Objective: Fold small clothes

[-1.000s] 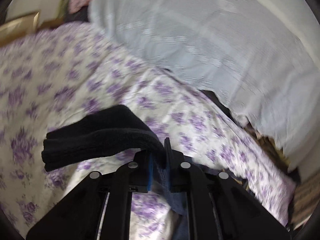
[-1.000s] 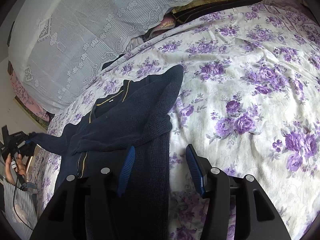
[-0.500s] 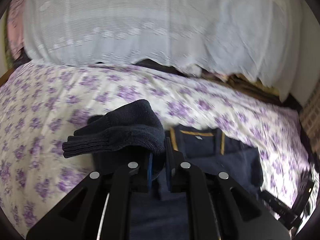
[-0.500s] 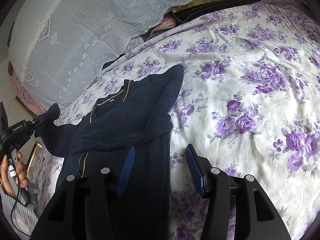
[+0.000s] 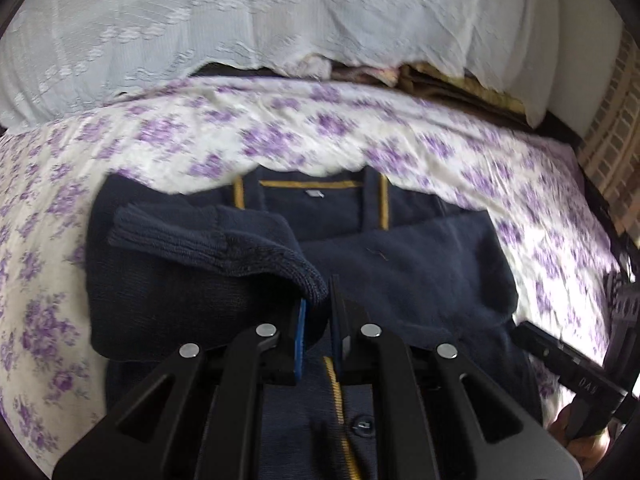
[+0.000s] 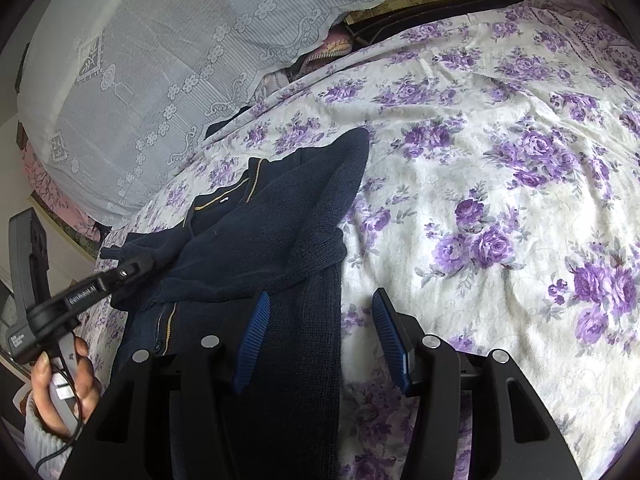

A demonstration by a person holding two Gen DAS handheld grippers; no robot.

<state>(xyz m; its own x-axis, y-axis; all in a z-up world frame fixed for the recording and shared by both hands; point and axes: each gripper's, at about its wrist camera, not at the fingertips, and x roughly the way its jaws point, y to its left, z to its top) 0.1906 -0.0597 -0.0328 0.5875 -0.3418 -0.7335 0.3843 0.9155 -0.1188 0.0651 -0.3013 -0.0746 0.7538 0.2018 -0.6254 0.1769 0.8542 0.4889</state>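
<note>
A small navy knit cardigan (image 5: 412,264) with yellow trim lies on the flowered bedsheet (image 5: 280,128); it also shows in the right wrist view (image 6: 256,240). My left gripper (image 5: 318,312) is shut on its left sleeve (image 5: 208,240) and holds the sleeve over the cardigan's chest. In the right wrist view the left gripper (image 6: 120,268) shows at the left with the sleeve cuff. The other sleeve (image 6: 320,208) lies folded across the body. My right gripper (image 6: 320,336) is open and empty, low over the cardigan's right edge.
A white lace cover (image 6: 180,60) over a pile rises behind the bed. Folded bedding (image 5: 420,76) shows under its edge. The flowered sheet (image 6: 500,200) stretches to the right of the cardigan.
My left gripper has carried the sleeve from out at the left in over the cardigan's chest. My right gripper has stayed still and open.
</note>
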